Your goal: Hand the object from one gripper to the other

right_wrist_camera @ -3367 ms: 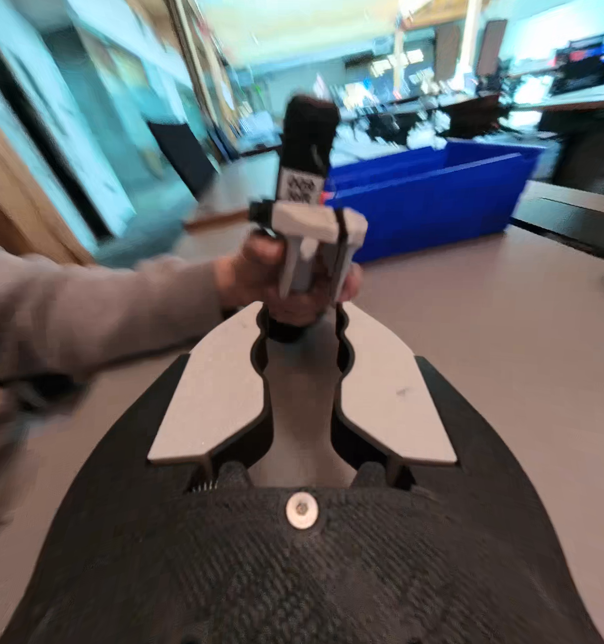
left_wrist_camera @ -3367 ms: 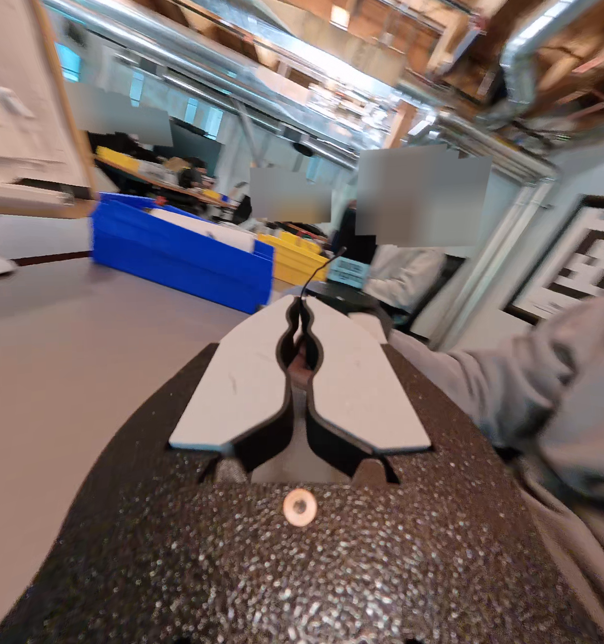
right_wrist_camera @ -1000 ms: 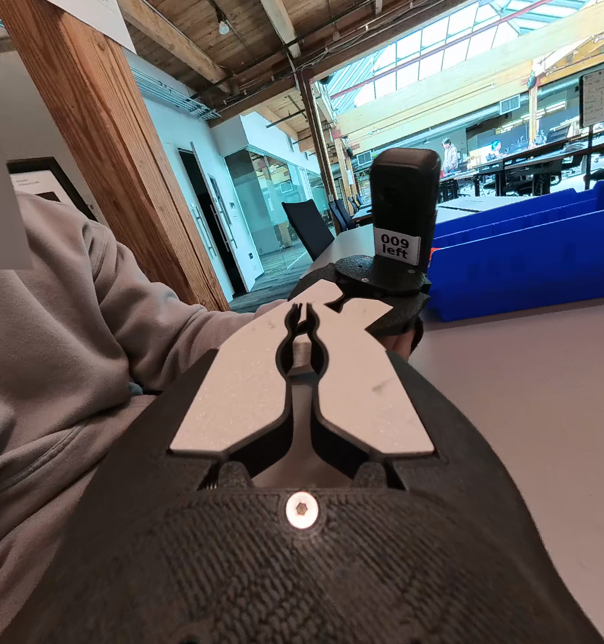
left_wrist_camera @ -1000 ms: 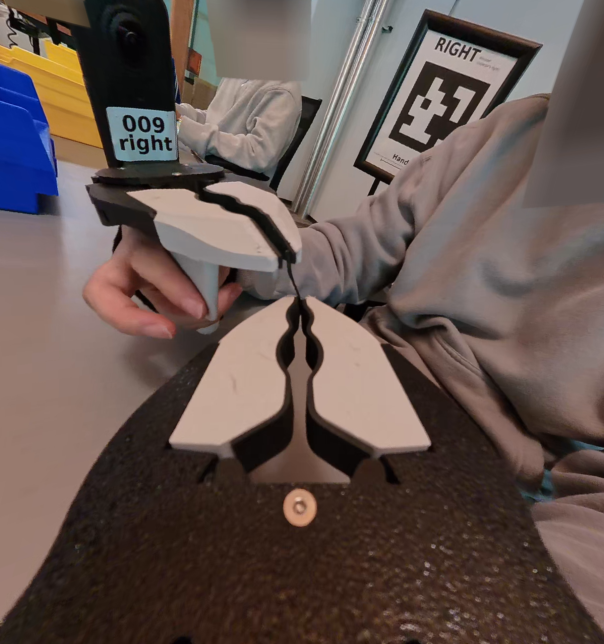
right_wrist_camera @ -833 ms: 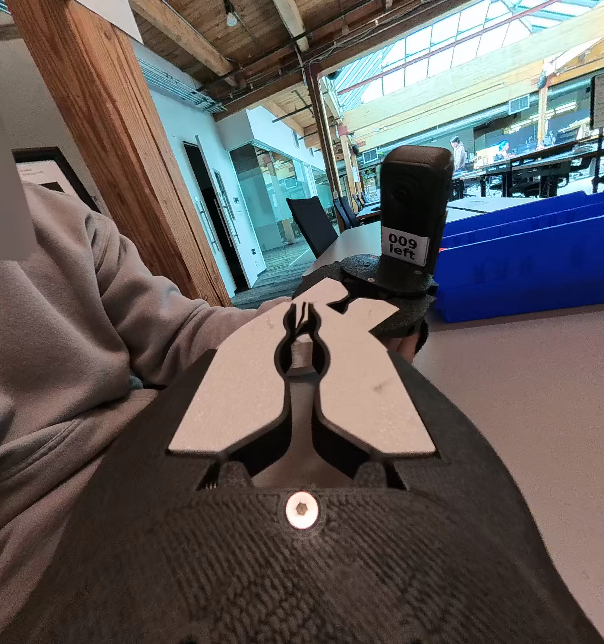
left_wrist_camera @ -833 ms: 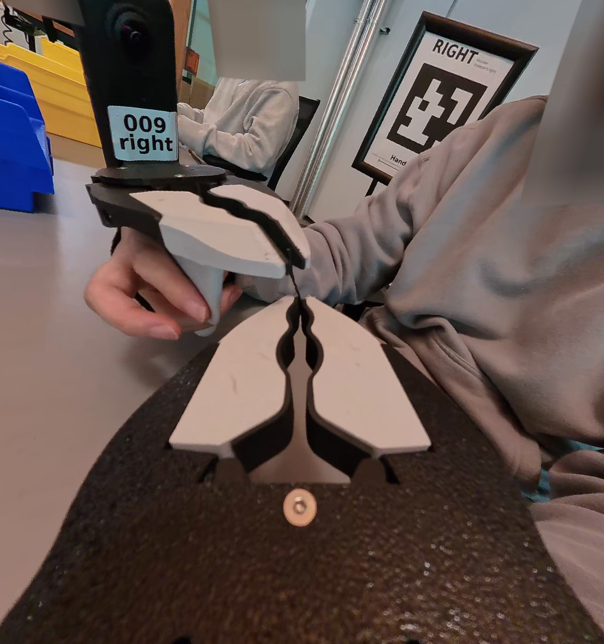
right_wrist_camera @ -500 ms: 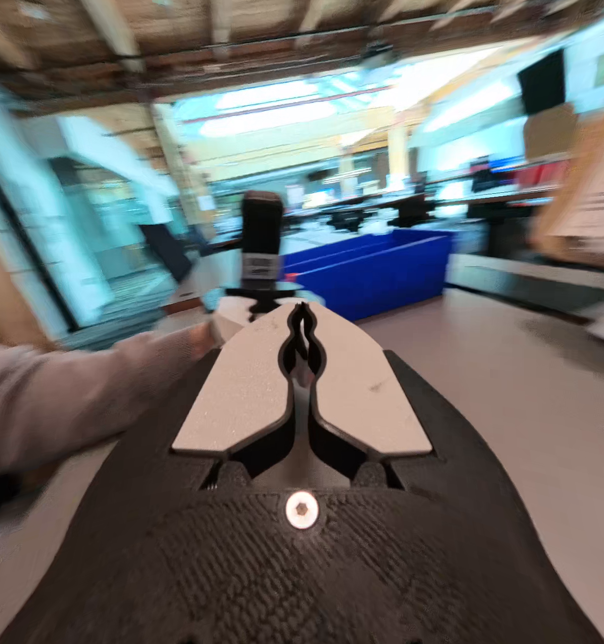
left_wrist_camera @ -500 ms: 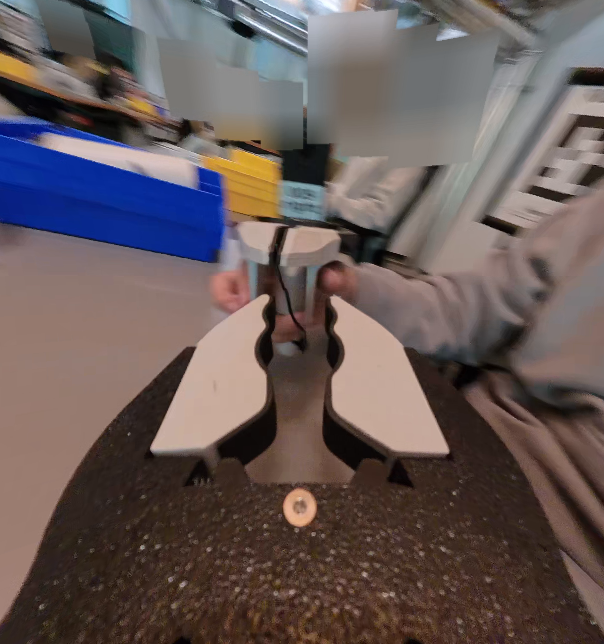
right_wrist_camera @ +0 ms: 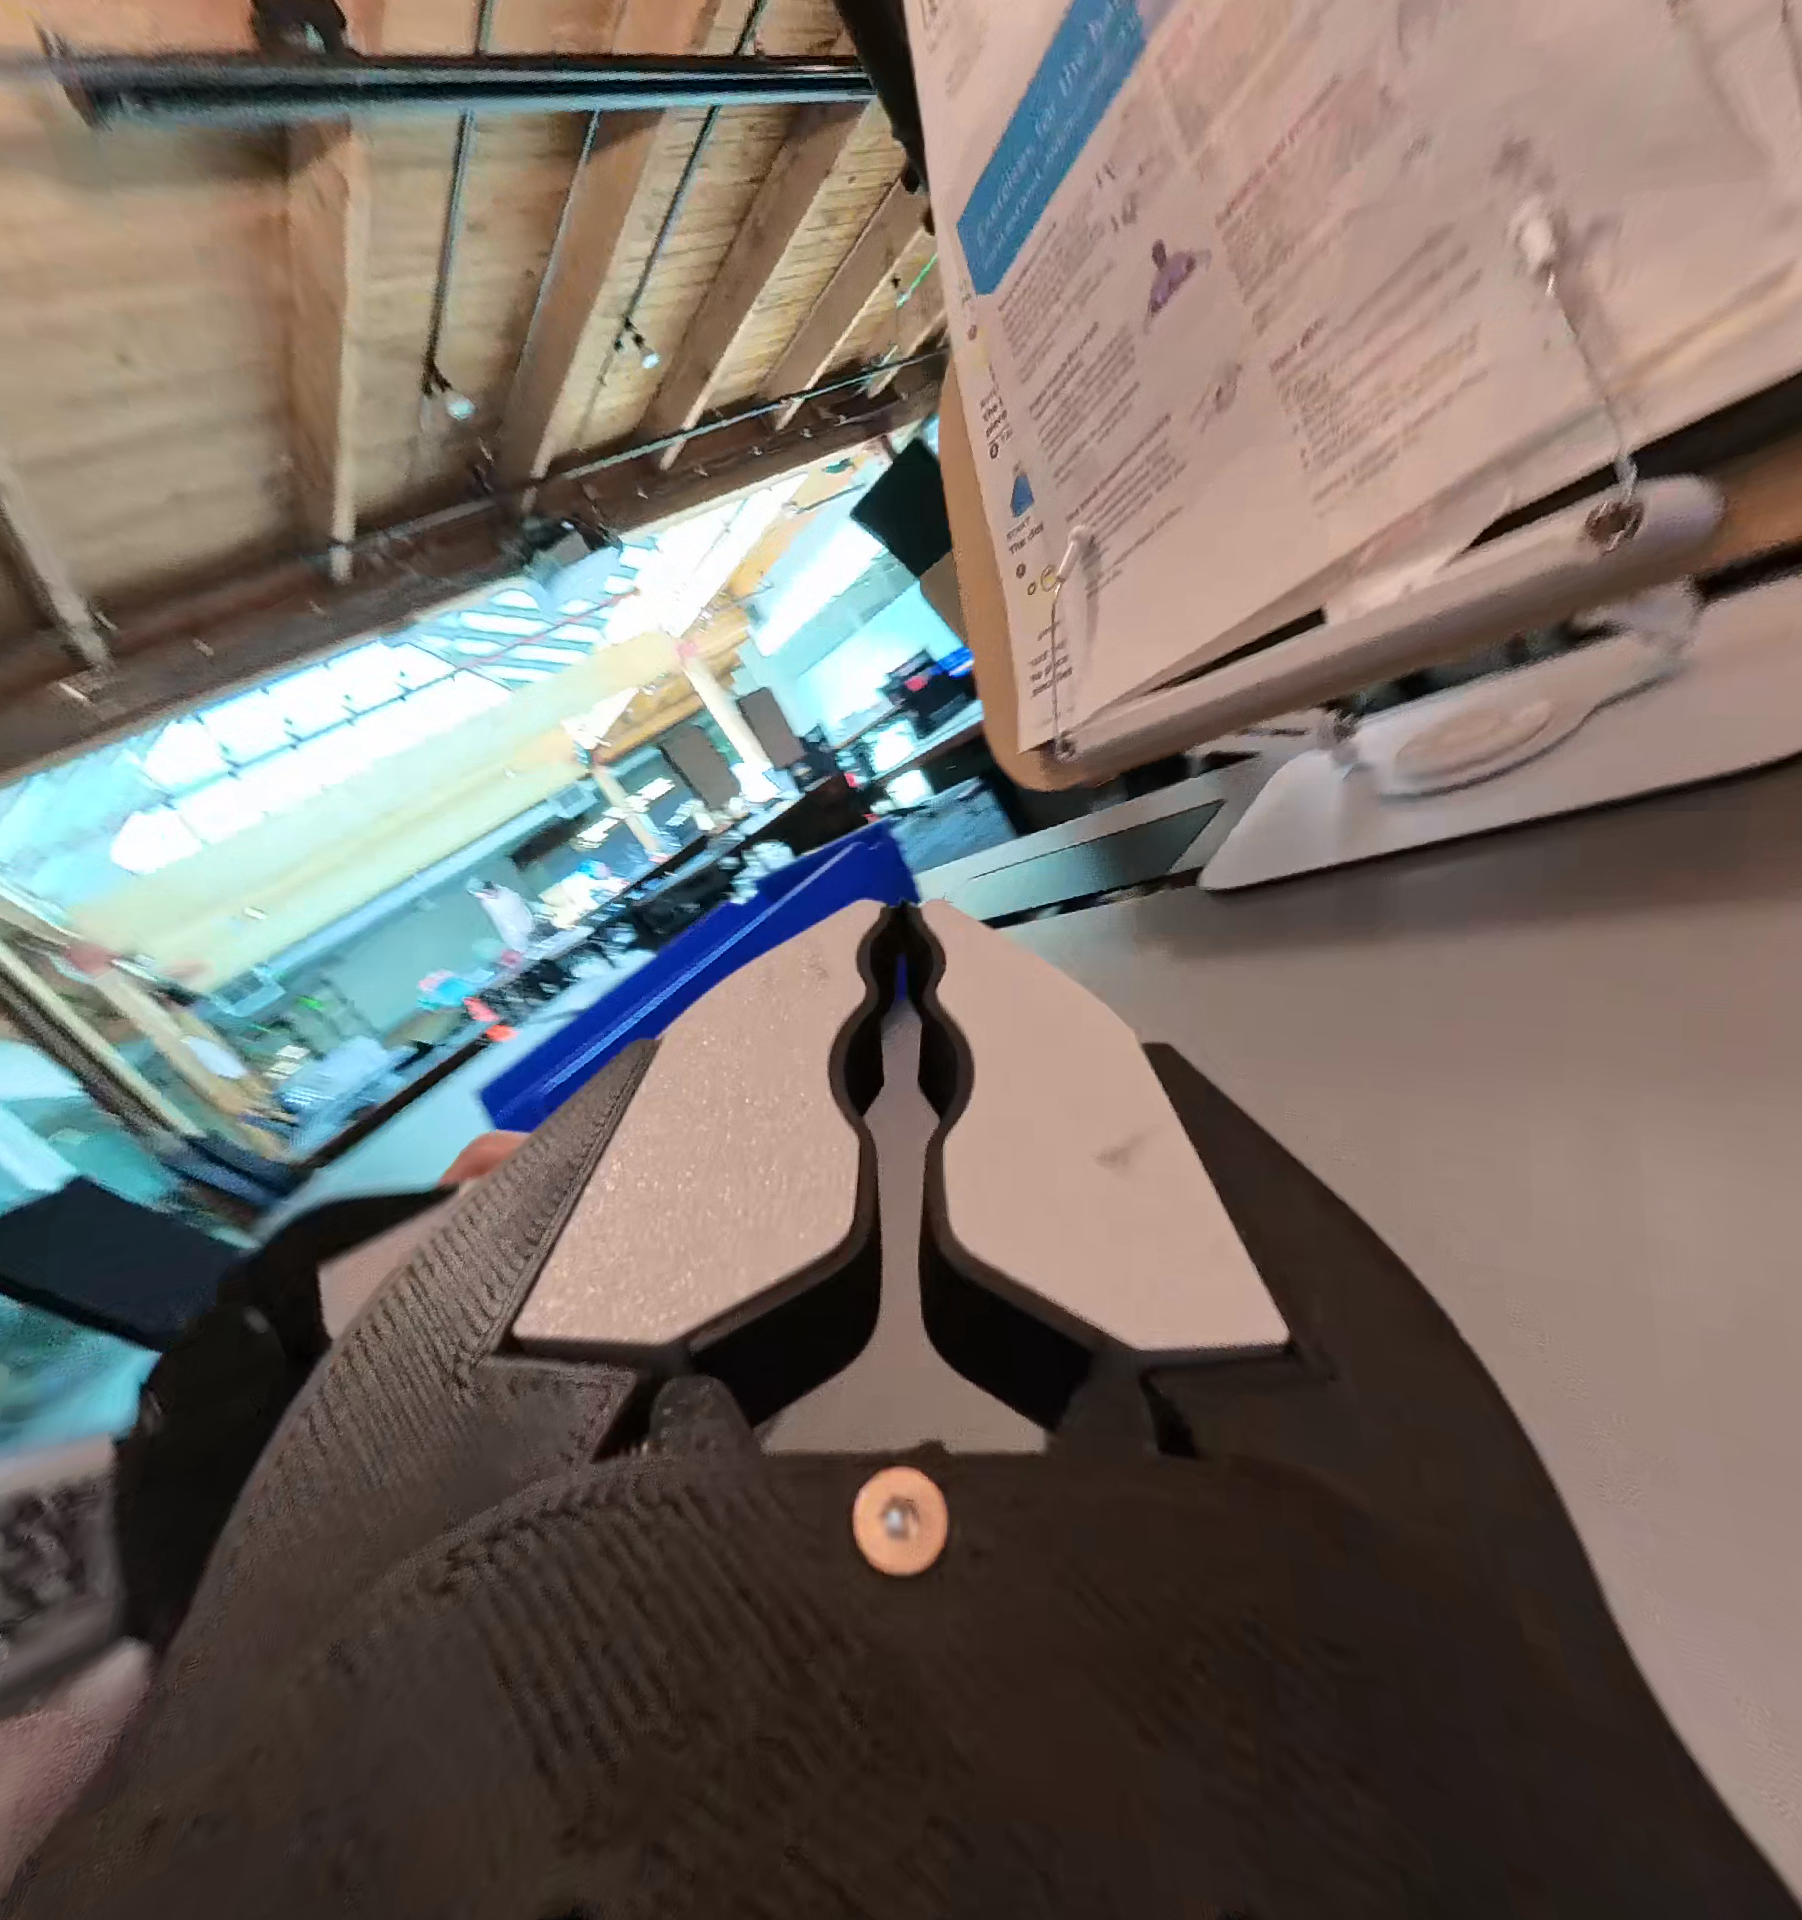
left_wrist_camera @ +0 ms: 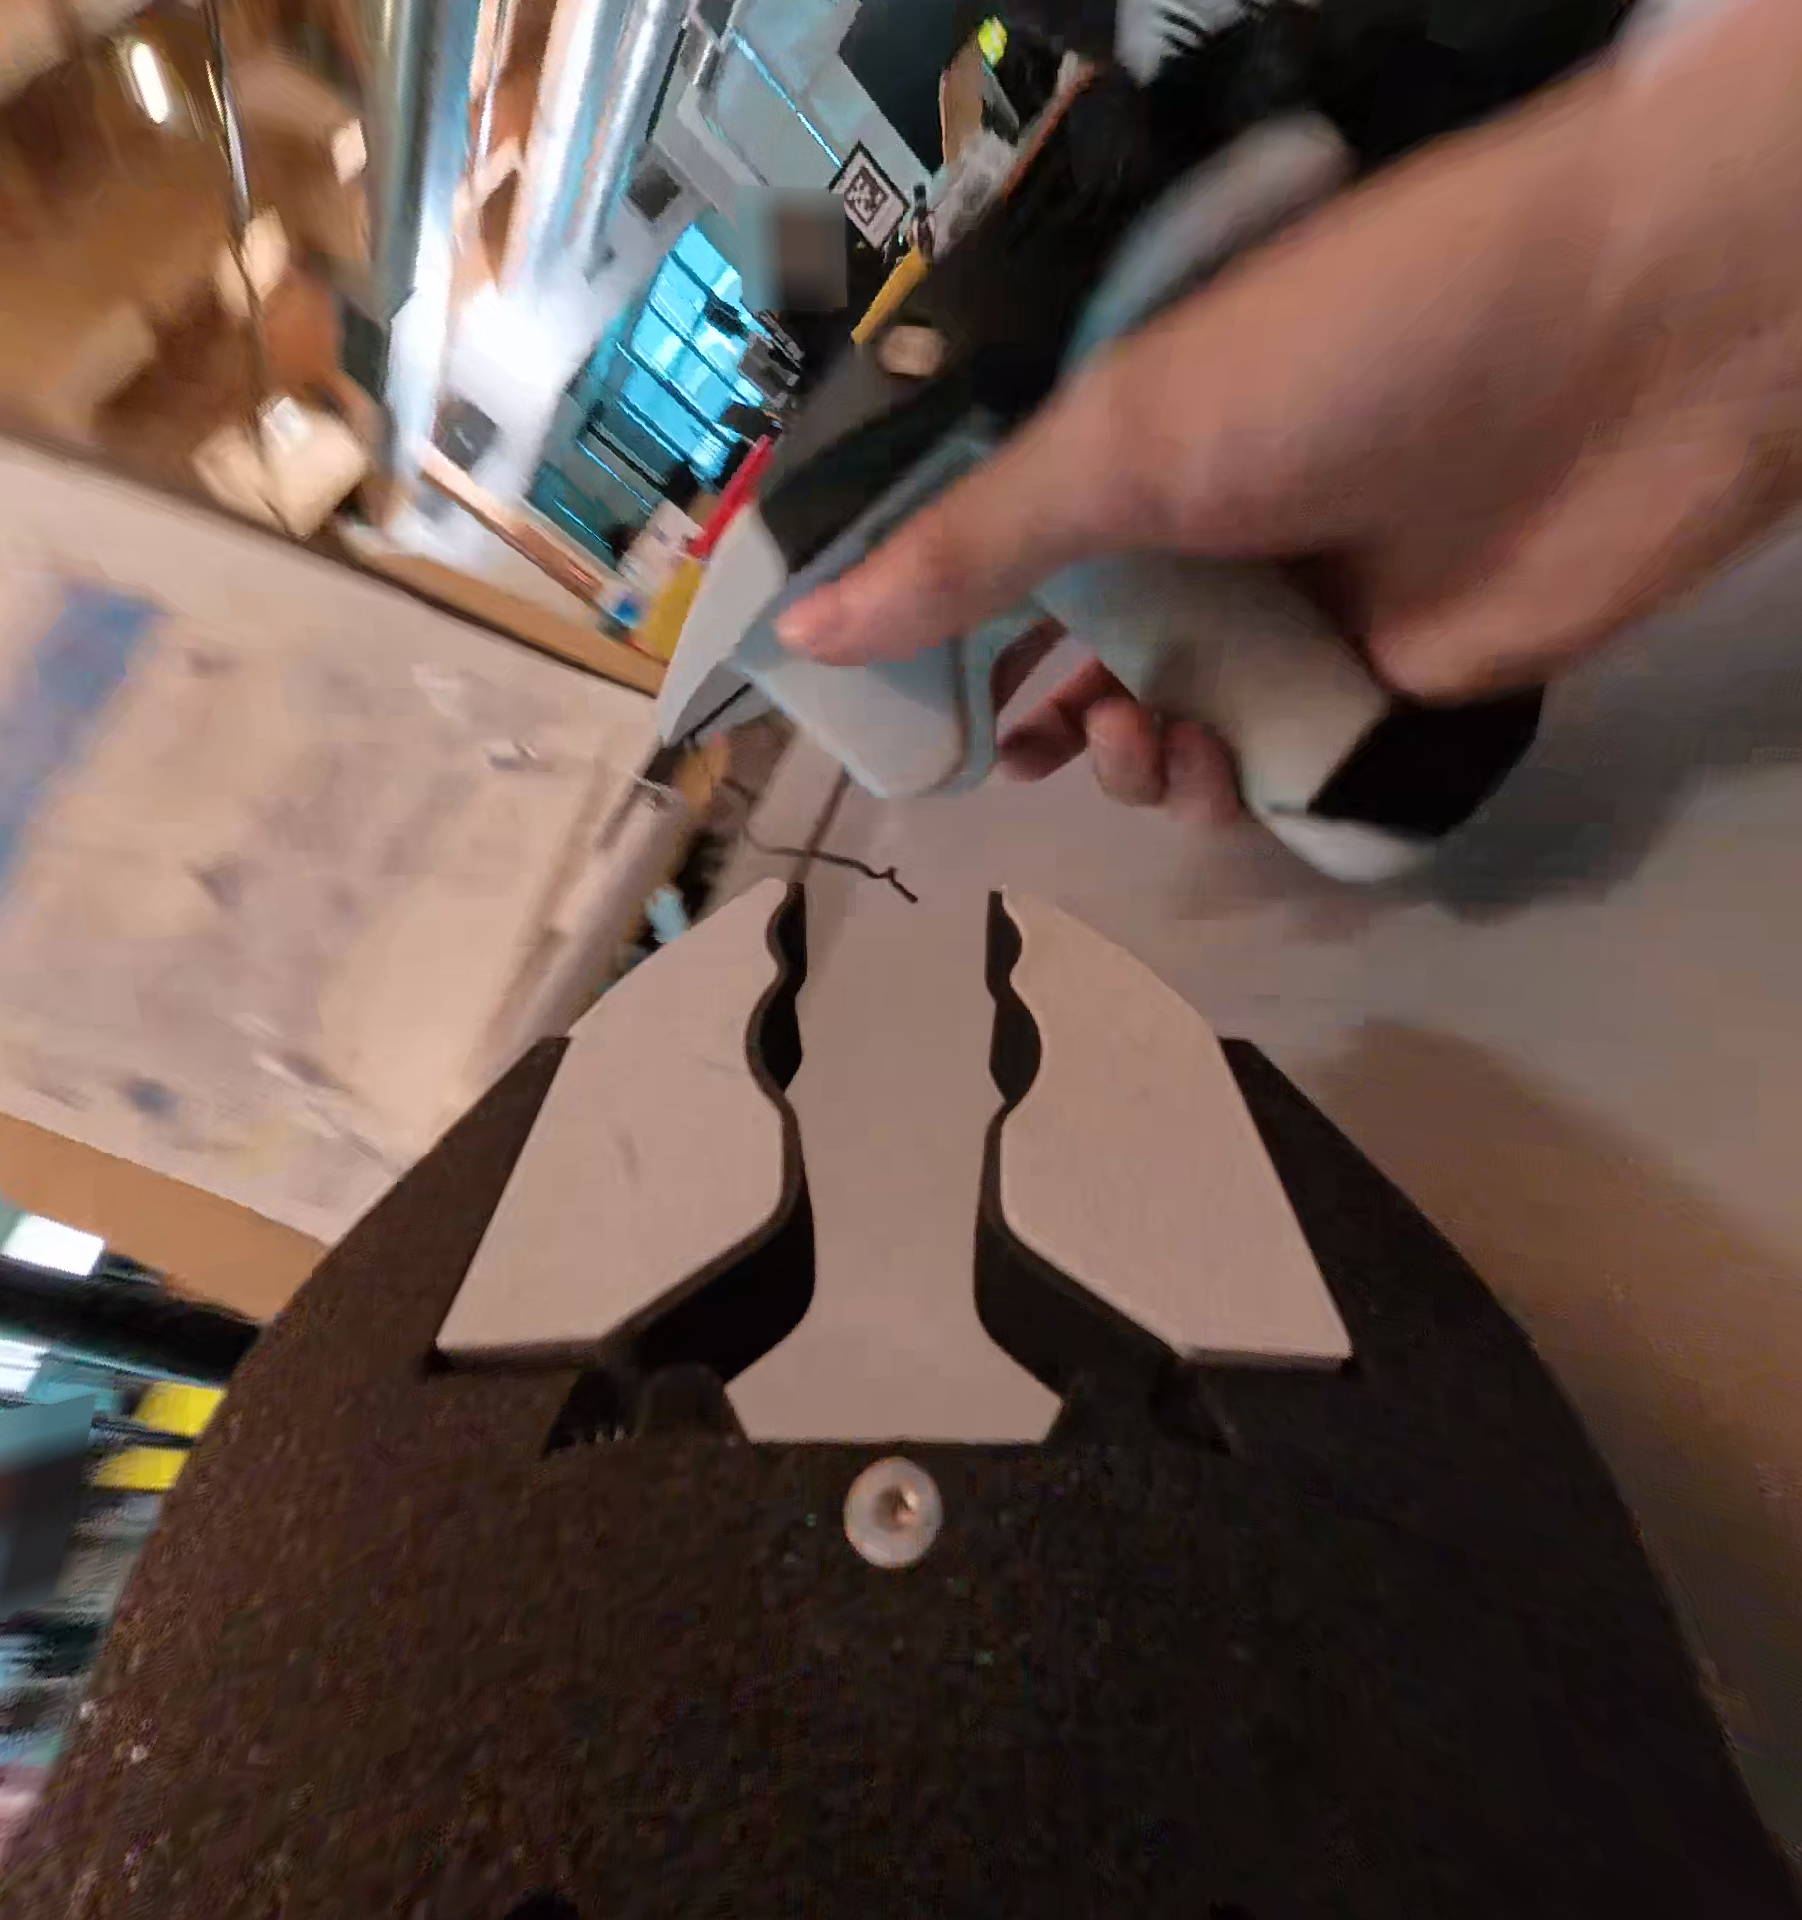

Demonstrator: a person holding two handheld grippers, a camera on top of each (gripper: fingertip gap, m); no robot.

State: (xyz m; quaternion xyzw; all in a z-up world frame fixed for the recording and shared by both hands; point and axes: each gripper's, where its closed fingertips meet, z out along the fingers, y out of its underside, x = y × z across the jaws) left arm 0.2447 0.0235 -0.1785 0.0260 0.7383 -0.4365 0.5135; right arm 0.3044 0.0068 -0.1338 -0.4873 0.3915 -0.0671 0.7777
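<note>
The object is a thin black wire [left_wrist_camera: 835,864]. In the left wrist view it dangles just beyond my left fingertips, apparently from the tips of the right gripper [left_wrist_camera: 673,727], which a hand [left_wrist_camera: 1396,416] holds above. My left gripper [left_wrist_camera: 892,896] is open and empty, its jaws well apart. In the right wrist view my right gripper [right_wrist_camera: 902,912] is shut with its tips together. The wire is too thin to make out there. Both views are tilted and blurred.
A blue bin [right_wrist_camera: 710,997] stands on the grey table [right_wrist_camera: 1499,1091] beyond the right gripper. A document stand holding a printed sheet [right_wrist_camera: 1396,312] on a white base [right_wrist_camera: 1448,748] is at the far right. The left gripper's body [right_wrist_camera: 201,1382] sits at the lower left.
My left gripper has opened wide and let go of the wire. The right gripper stayed shut and carried the wire off. Both grippers have swung and rolled, so the views now tilt.
</note>
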